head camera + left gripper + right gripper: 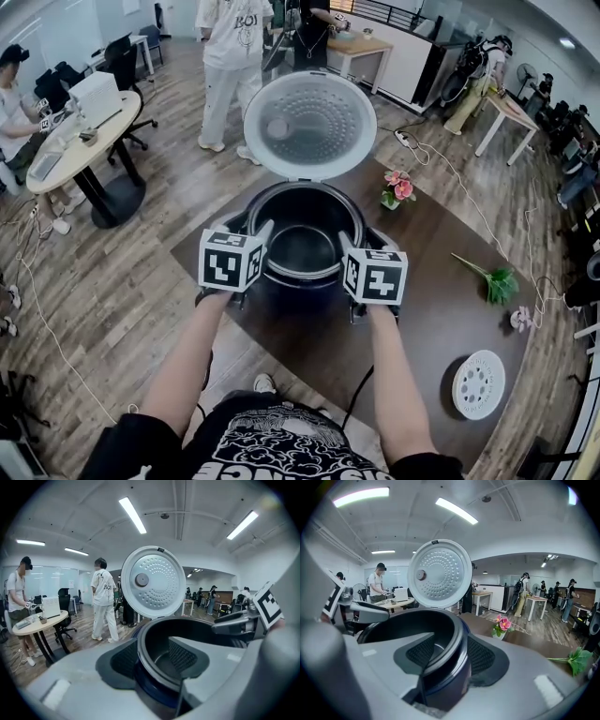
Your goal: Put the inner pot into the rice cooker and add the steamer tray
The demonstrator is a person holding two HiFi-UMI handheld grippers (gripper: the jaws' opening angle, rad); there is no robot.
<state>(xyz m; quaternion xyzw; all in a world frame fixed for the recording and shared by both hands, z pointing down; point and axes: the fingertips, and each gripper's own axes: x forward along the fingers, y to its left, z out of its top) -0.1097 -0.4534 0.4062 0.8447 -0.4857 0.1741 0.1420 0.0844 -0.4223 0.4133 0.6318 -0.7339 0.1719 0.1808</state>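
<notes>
Both forearms come up from the bottom of the head view, roughly parallel, L forearm (187,366) at lower left and R forearm (398,384) at lower right. Each ends at a marker cube just below centre frame, and both grippers tilt a bit downward.

The left gripper (262,239) sits at the left side of the inner pot (305,246) and the right gripper (347,248) at its right side, both at rim level.

In the left gripper view the left gripper (154,660) straddles the pot rim, one pad outside and one inside. The fingers are spread, w/ a gap showing btwn the inner pad and the pot wall, so there's no pinch. The right gripper (445,656) is the same in its own view: rim btwn the spread fingers, inner pad clear of the wall, outer pad close by the dark blue body.

The pot is seated in the rice cooker (300,292) at centre frame, and its inside looks empty. The cooker lid (309,125) stands open, upper centre.

The steamer tray (478,383), a white disc w/ holes, lies flat on the dark table (441,319) at lower right, well apart from the cooker. Pink flowers (397,187) are right of the lid, and a green sprig (497,281) is at mid right.
</notes>
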